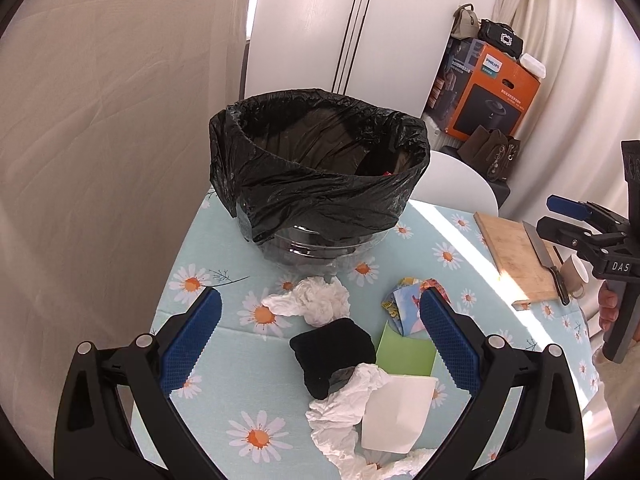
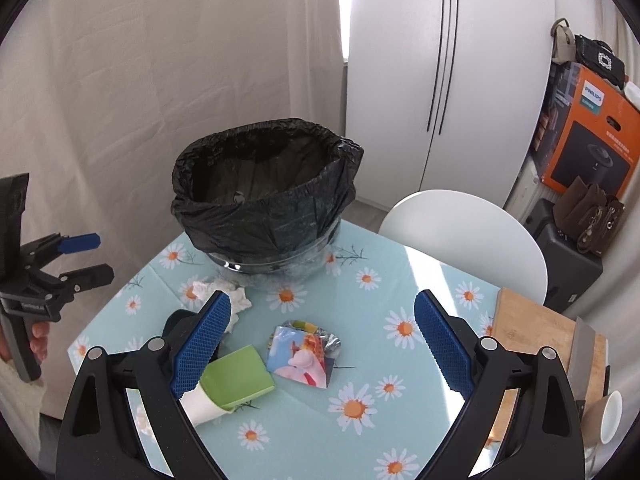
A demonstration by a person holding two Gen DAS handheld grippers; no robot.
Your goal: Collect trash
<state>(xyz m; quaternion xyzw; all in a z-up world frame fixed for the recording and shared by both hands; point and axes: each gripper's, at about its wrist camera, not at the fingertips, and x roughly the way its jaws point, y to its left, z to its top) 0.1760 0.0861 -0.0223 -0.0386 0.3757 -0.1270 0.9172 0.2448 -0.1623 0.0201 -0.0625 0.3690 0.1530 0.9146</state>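
There are 2 views, each from a fisheye camera that looks forward and down between 2 blue pads. The left wrist view sits close over the table, with the bin in the middle of the frame and the right gripper at the right edge. The right wrist view looks from farther to the right, with the bin in the upper middle and the left gripper at the left edge. Both views share the table, the bin, the colorful wrapper, and the cutting board at the right.
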